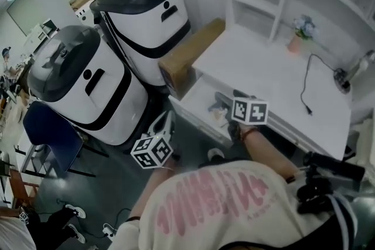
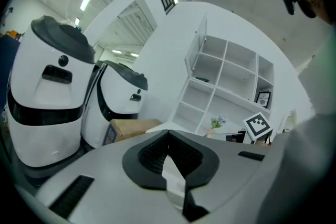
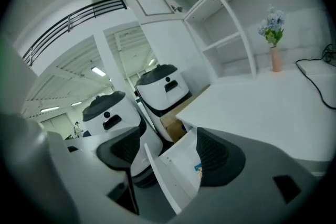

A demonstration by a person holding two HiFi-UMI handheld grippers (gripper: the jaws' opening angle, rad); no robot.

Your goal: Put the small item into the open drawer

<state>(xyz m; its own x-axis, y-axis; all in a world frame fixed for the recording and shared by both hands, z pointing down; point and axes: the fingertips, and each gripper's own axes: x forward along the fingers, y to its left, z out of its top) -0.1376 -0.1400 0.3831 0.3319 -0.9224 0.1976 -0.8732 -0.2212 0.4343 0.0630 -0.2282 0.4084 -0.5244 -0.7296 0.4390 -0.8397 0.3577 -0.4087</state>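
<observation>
Right gripper view shows the small item [image 3: 198, 168], blue and orange, inside the open drawer [image 3: 178, 171]. Right gripper [image 3: 169, 150] gapes toward the drawer; left gripper [image 2: 168, 136] is clenched.

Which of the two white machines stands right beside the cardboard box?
The farther machine, toward the top of the head view: the box lies right beside it. The other machine stands apart, by the blue chair.

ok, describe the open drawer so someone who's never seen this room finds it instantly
Find the white desk with the shelf unit along its back. The drawer sticks out from under the desktop at the end nearest the cardboard box. It is a shallow white tray, the only pulled-out compartment, low down, unlike the fixed open shelves above.
</observation>
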